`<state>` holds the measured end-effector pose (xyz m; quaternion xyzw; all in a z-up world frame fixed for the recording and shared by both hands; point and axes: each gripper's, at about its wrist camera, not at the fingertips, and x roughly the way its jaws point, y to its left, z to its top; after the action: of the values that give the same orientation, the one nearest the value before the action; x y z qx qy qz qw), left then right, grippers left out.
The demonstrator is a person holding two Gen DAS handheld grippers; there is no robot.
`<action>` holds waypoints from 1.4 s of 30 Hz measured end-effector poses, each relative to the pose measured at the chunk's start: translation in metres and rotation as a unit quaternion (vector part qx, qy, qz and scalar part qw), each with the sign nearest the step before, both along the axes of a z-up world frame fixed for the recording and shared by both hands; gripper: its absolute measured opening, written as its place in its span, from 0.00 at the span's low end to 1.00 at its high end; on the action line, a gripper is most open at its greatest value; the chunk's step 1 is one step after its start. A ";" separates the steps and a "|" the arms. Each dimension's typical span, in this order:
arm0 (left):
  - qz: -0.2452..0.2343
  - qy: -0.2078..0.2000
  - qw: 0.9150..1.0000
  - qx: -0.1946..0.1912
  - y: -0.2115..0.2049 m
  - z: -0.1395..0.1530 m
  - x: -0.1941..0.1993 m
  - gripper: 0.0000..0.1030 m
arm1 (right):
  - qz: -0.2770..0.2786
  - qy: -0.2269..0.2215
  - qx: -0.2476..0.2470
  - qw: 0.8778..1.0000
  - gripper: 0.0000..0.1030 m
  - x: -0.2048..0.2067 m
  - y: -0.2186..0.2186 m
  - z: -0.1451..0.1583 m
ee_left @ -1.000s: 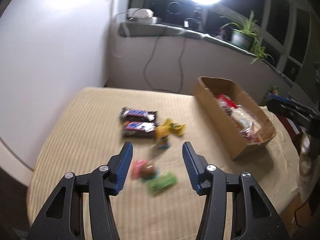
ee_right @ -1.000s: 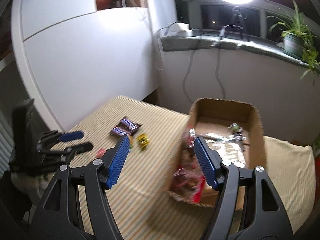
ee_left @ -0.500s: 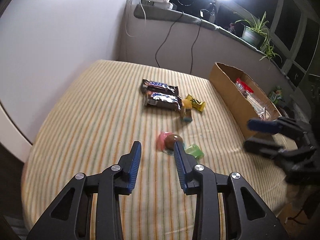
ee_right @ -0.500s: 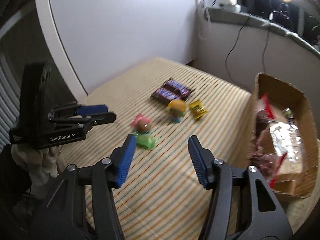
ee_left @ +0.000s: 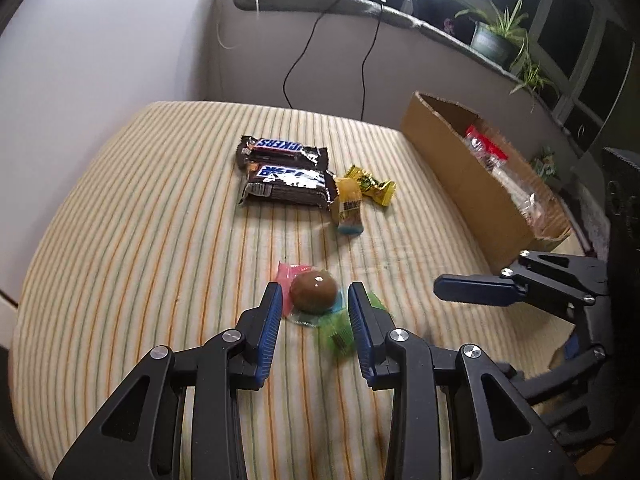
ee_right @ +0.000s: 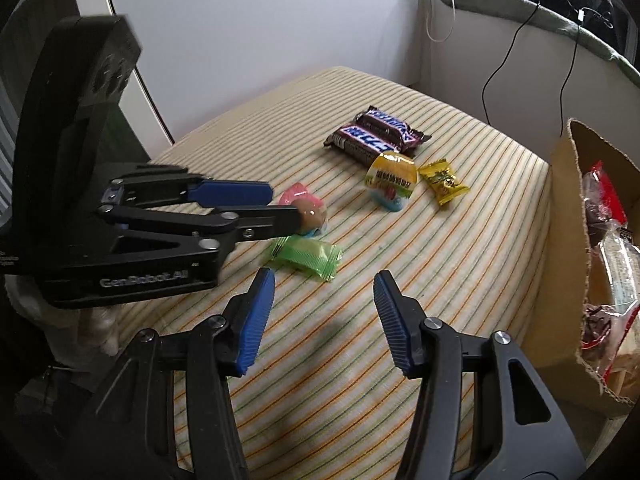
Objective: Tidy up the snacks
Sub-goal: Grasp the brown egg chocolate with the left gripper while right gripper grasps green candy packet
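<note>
Snacks lie on a striped cloth: two Snickers bars (ee_left: 286, 174) (ee_right: 376, 136), a yellow egg-shaped pack (ee_left: 349, 207) (ee_right: 392, 184), a yellow candy (ee_left: 370, 189) (ee_right: 442, 186), a brown-and-pink egg snack (ee_left: 312, 289) (ee_right: 310, 210) and a green wrapper (ee_left: 340, 330) (ee_right: 310, 256). My left gripper (ee_left: 314, 300) (ee_right: 286, 202) is open, its fingers on either side of the brown egg snack. My right gripper (ee_right: 324, 284) (ee_left: 438, 286) is open and empty, just above the cloth near the green wrapper.
A cardboard box (ee_left: 452, 160) (ee_right: 568, 240) holding bagged snacks stands at the right of the table. A white wall is at the left. A windowsill with cables and a potted plant (ee_left: 492, 40) runs behind.
My left gripper has moved forward and down until its fingers flank the brown egg snack. My right gripper has swung away from the box toward the loose snacks.
</note>
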<state>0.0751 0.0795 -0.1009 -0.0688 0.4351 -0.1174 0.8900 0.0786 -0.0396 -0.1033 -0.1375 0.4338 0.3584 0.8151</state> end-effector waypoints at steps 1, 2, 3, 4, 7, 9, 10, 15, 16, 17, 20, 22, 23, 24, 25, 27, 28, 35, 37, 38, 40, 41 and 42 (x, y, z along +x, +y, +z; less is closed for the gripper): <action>0.001 0.004 1.000 0.007 0.000 -0.002 0.004 0.31 | 0.003 0.001 -0.001 1.000 0.53 0.000 0.001 -0.001; 0.002 0.007 1.000 0.011 0.000 -0.004 0.006 0.31 | 0.006 0.001 -0.004 1.000 0.53 0.001 0.002 -0.002; 0.003 0.009 1.000 0.012 0.000 -0.006 0.008 0.32 | 0.008 0.000 -0.007 1.000 0.53 0.001 0.004 -0.003; 0.003 0.009 1.000 0.015 0.001 -0.007 0.010 0.34 | 0.010 -0.001 -0.008 1.000 0.53 0.002 0.005 -0.004; 0.007 0.007 1.000 0.021 0.003 -0.007 0.011 0.34 | 0.014 0.001 -0.009 1.000 0.53 0.004 0.010 -0.005; 0.010 0.006 1.000 0.023 0.006 -0.007 0.012 0.33 | 0.018 0.000 -0.012 1.000 0.53 0.006 0.013 -0.006; 0.011 0.004 1.000 0.026 0.007 -0.007 0.013 0.33 | 0.020 -0.001 -0.013 1.000 0.53 0.007 0.015 -0.007; 0.016 0.002 1.000 0.024 0.016 -0.007 0.015 0.32 | 0.030 -0.003 -0.022 0.999 0.53 0.012 0.024 -0.013; 0.016 0.001 1.000 0.024 0.017 -0.007 0.016 0.31 | 0.032 -0.003 -0.024 0.999 0.53 0.013 0.027 -0.015; 0.015 0.001 1.000 0.024 0.018 -0.007 0.016 0.31 | 0.033 -0.004 -0.027 0.999 0.53 0.014 0.029 -0.016; 0.016 -0.001 1.000 0.024 0.020 -0.007 0.016 0.30 | 0.039 -0.009 -0.031 0.999 0.53 0.017 0.034 -0.019; 0.017 -0.001 1.000 0.022 0.022 -0.006 0.016 0.30 | 0.047 -0.014 -0.034 0.998 0.53 0.018 0.040 -0.021; 0.018 -0.001 1.000 0.023 0.023 -0.006 0.017 0.29 | 0.053 -0.015 -0.037 0.998 0.53 0.019 0.043 -0.022; 0.018 -0.001 1.000 0.022 0.024 -0.006 0.017 0.29 | 0.058 -0.018 -0.039 0.997 0.53 0.019 0.046 -0.023; 0.017 -0.002 1.000 0.023 0.024 -0.006 0.017 0.29 | 0.062 -0.019 -0.039 0.997 0.53 0.019 0.048 -0.023; 0.016 -0.003 1.000 0.025 0.023 -0.007 0.018 0.29 | 0.069 -0.020 -0.042 0.996 0.47 0.018 0.053 -0.025; 0.017 -0.003 1.000 0.025 0.023 -0.007 0.018 0.29 | 0.073 -0.021 -0.044 0.996 0.39 0.017 0.054 -0.026; 0.015 -0.004 0.999 0.027 0.019 -0.006 0.020 0.28 | 0.074 -0.020 -0.044 0.996 0.23 0.013 0.050 -0.026; 0.013 -0.004 1.000 0.028 0.018 -0.006 0.020 0.28 | 0.073 -0.020 -0.043 0.996 0.18 0.011 0.047 -0.025; 0.011 -0.004 0.999 0.030 0.016 -0.006 0.021 0.28 | 0.072 -0.019 -0.042 0.996 0.18 0.011 0.046 -0.025; 0.013 -0.003 0.999 0.029 0.016 -0.006 0.023 0.31 | 0.072 -0.017 -0.042 0.996 0.18 0.011 0.044 -0.025; 0.013 0.000 1.000 0.027 0.016 -0.007 0.024 0.31 | 0.071 -0.016 -0.042 0.996 0.18 0.011 0.043 -0.025; 0.014 0.001 1.000 0.025 0.016 -0.008 0.026 0.33 | 0.071 -0.015 -0.041 0.997 0.18 0.010 0.040 -0.024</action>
<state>0.1008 0.0951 -0.1090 -0.0525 0.4377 -0.0934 0.8927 0.0882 0.0006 -0.1275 -0.2069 0.4249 0.3950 0.7878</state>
